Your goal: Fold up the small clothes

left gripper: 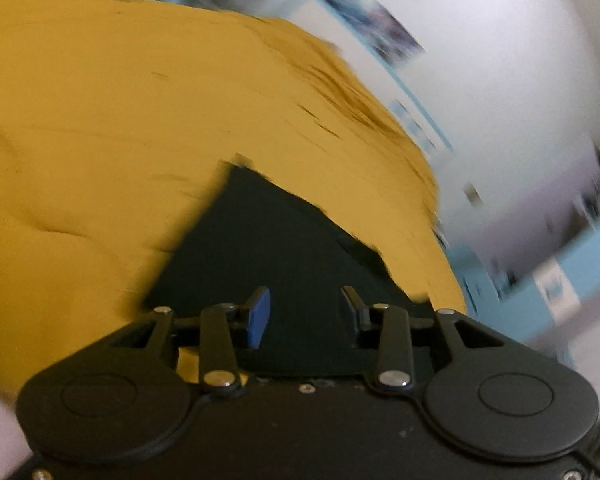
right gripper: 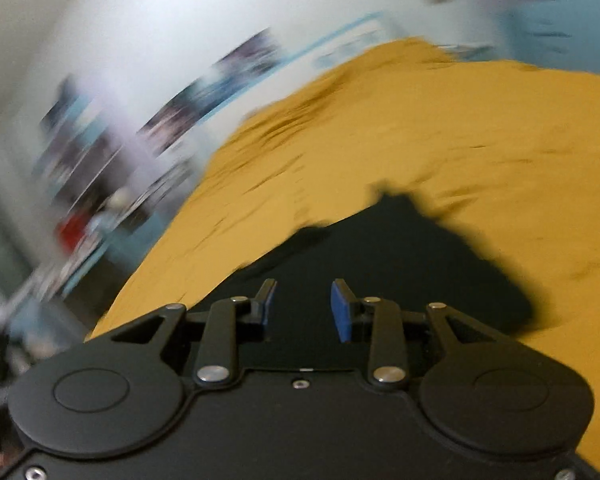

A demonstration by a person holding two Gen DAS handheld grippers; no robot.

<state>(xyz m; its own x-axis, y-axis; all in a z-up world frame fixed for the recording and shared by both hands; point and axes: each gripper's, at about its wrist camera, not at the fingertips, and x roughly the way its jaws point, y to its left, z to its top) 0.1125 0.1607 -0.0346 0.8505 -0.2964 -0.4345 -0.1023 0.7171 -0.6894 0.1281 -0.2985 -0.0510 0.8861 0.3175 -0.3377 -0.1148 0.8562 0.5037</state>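
A black garment (left gripper: 268, 240) lies flat on a mustard-yellow sheet (left gripper: 80, 120), its folded edge forming a point toward the far side. My left gripper (left gripper: 306, 300) hovers over its near part, jaws apart, blue pads bare and nothing pinched between them. In the right wrist view the same black garment (right gripper: 400, 248) spreads out on the yellow sheet (right gripper: 480, 128) just ahead. My right gripper (right gripper: 304, 296) stands above its near edge with a clear gap between the blue pads and no cloth caught in it. Both views are blurred by motion.
The yellow sheet covers a bed whose far edge meets a white wall (left gripper: 480, 60) with a pale blue band and blurred pictures (right gripper: 204, 96). Blurred shelving with a red object (right gripper: 76, 228) stands at the left in the right wrist view.
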